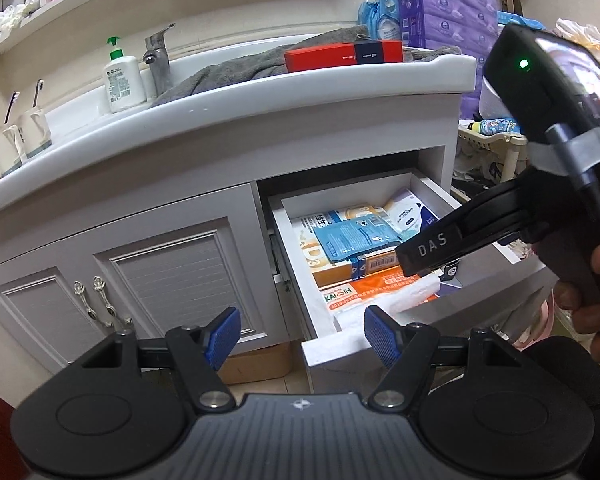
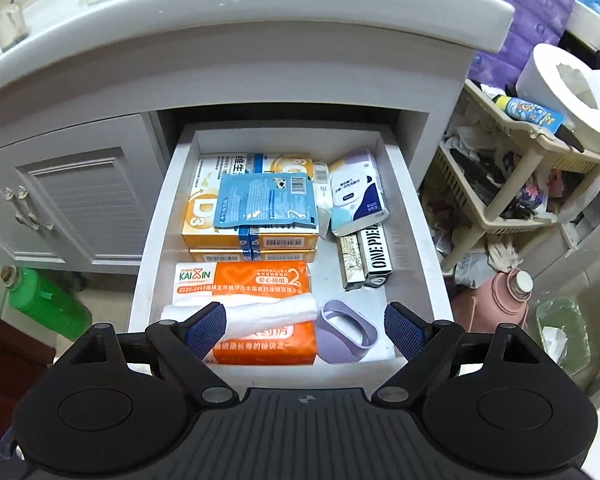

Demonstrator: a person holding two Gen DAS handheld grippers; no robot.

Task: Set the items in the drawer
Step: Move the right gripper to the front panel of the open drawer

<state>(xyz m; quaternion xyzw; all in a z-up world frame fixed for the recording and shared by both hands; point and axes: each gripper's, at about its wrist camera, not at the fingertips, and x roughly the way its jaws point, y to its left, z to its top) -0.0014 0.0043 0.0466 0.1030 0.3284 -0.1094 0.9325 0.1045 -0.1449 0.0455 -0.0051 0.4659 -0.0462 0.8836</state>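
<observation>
The white drawer [image 2: 150, 240] of the vanity stands pulled out and holds several items: yellow D3 boxes [image 2: 204, 220], a blue sachet [image 2: 266, 200], an orange KAIXIN tissue pack [image 2: 260, 280], a rolled white cloth [image 2: 268, 314], a purple ring-shaped holder [image 2: 346, 330], a white and purple pack [image 2: 358, 194] and two slim boxes [image 2: 366, 258]. My right gripper [image 2: 304, 334] is open and empty, hovering over the drawer's front. My left gripper [image 1: 302, 338] is open and empty, in front of the drawer [image 1: 296, 280]. A red box [image 1: 320, 59] and a dark blue and red box [image 1: 378, 52] lie on the grey towel [image 1: 236, 70] on the sink.
The white sink top [image 1: 260, 100] overhangs the drawer. Closed cabinet doors with metal handles [image 1: 100, 300] are to the left. A beige rack [image 2: 512, 184], pink flask [image 2: 500, 300] and bin [image 2: 564, 332] crowd the right. A green bottle [image 2: 44, 304] lies on the floor.
</observation>
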